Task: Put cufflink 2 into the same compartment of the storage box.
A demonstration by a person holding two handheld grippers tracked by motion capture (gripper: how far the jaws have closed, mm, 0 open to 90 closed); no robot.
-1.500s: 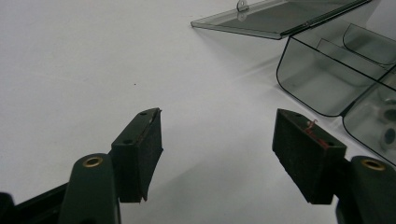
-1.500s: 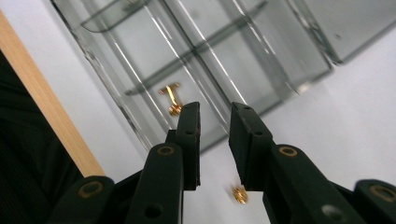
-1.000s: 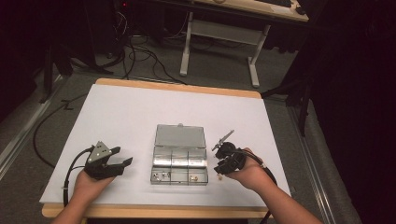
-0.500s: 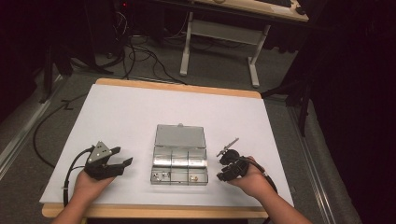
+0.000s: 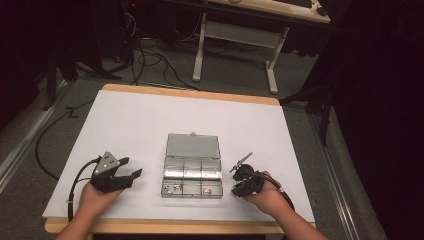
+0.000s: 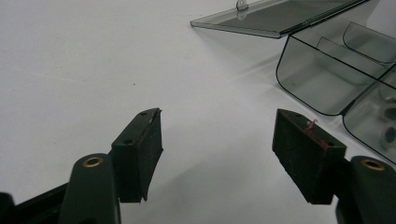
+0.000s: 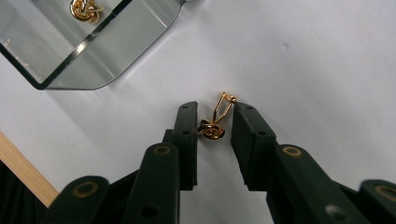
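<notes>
the white table [image 5: 150, 130] carries a clear compartment box [image 5: 192, 172] at its middle, lid laid open toward the far side, small metal pieces in its near row. my left gripper [image 5: 119, 175] rests on the table left of the box, jaws spread wide with nothing between them [image 6: 217, 140]. my right gripper [image 5: 239, 186] sits low, right of the box, near the table's near edge.

my right jaws [image 7: 214, 128] have just been closing around a gold knot cufflink [image 7: 212, 130] that lies on the white surface just outside the box's near right corner, where its twin, a second gold knot [image 7: 86, 9], already sits in a compartment. the left pad looks to be touching the knot and the right pad the post's tip; a narrow gap remains, so i'd call the jaws nearly closed but probably not yet gripping.

to do this well i should close slowly with the pads level and low, catching the knot itself rather than the thin post, so it doesn't pivot or squirt out, then lift straight up.

the cufflink is too small to make out from the high view, and my jaws cover part of its underside.
</notes>
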